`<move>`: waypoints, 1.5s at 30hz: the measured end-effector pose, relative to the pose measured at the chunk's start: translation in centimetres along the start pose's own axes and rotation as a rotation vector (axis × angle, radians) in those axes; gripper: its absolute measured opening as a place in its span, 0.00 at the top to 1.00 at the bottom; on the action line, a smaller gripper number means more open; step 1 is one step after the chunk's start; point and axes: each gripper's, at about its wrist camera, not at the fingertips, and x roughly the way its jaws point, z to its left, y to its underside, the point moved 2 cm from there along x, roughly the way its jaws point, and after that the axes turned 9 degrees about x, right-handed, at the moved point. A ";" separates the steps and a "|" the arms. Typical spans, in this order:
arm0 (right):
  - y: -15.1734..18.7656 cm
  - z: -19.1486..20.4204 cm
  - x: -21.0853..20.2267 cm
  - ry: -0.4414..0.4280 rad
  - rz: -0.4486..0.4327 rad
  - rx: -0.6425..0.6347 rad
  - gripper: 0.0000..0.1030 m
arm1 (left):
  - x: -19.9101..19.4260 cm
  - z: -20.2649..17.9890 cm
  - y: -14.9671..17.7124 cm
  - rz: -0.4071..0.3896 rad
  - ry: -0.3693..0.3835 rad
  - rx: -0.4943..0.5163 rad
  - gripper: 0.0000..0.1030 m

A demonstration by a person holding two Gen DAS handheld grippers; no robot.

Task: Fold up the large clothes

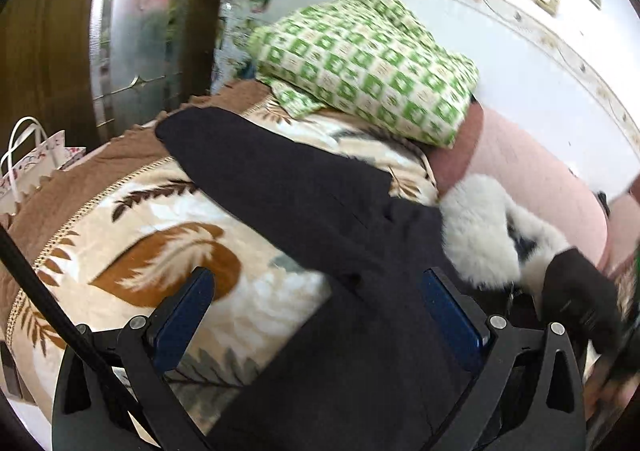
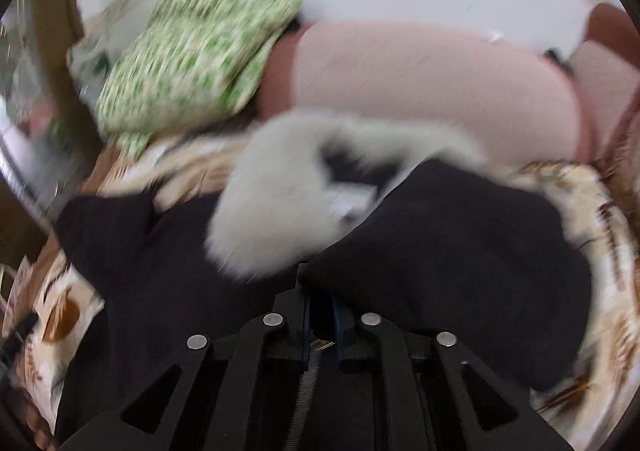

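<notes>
The left gripper point(image 1: 318, 303) was matte black plastic, its two fingers lined with blue pads point(image 1: 182, 315) and pinned by round silver screws; a thin black cable point(image 1: 48, 299) crossed its left side. The right gripper point(image 2: 320, 311) had the same black frame with triangular cut-outs, four silver screw heads, narrow blue pad edges (somewhat blurred) and a metal spring point(image 2: 306, 403) running down its centre.

Both wrist views look closely forward, sharing the green-checked pillow point(image 1: 362, 63).
</notes>
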 end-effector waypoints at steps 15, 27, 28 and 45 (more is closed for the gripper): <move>9.1 2.6 -7.7 -0.169 0.083 -0.174 0.24 | -0.4 2.9 -1.0 -0.007 0.001 -0.110 0.00; 2.9 -9.3 -9.2 0.353 -0.269 0.143 0.61 | 0.4 3.3 -0.7 0.018 -0.012 -0.134 0.00; 2.6 -10.6 -8.7 0.383 -0.279 0.209 0.63 | 0.5 3.5 -0.7 0.019 -0.012 -0.138 0.00; -0.4 2.2 6.7 -0.009 0.044 0.151 0.66 | 1.6 4.3 -0.8 0.056 -0.036 -0.171 0.00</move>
